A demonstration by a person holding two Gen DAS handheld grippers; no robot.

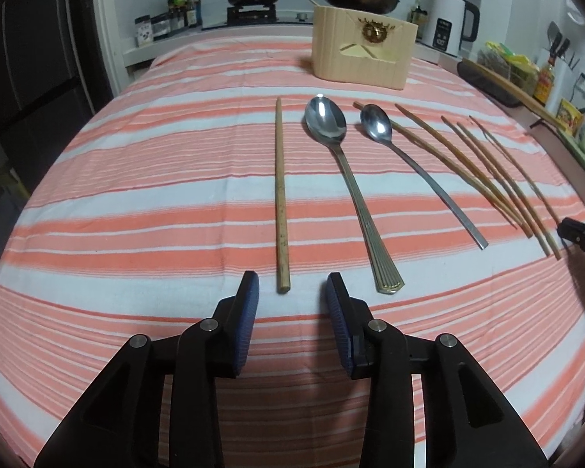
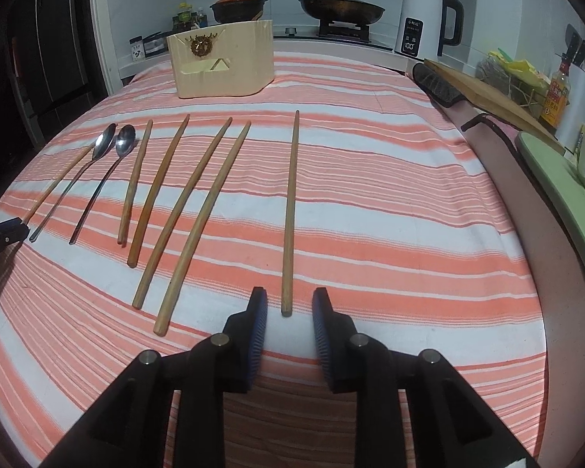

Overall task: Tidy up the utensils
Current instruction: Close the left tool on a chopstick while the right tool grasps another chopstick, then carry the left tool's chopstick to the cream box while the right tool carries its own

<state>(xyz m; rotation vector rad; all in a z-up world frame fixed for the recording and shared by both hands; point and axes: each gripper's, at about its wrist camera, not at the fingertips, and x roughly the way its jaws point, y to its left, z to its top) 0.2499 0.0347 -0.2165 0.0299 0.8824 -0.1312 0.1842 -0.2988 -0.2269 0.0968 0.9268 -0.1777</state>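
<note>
While both hand-held grippers are hovering apart and empty, utensils are lying in a row on the striped counter (image 1: 136,195)

Left hand-held gripper (image 1: 291,286) is flanking one chopstick's (image 1: 280,195) near end; right hand-held gripper (image 2: 289,302) likewise, another chopstick (image 2: 290,210); two spoons (image 1: 327,121) are sitting between; wooden holder (image 1: 362,48) is standing beyond

The table (image 2: 390,202) wears a cloth of salmon and white stripes. Near its far edge stands a pale wooden utensil box (image 2: 224,64) (a dark ornament on its front). Nearer lie, in a row, one chopstick (image 1: 280,195), two metal spoons (image 1: 345,179), four more chopsticks (image 2: 183,210), and a lone chopstick (image 2: 291,210) toward the right edge.
</note>
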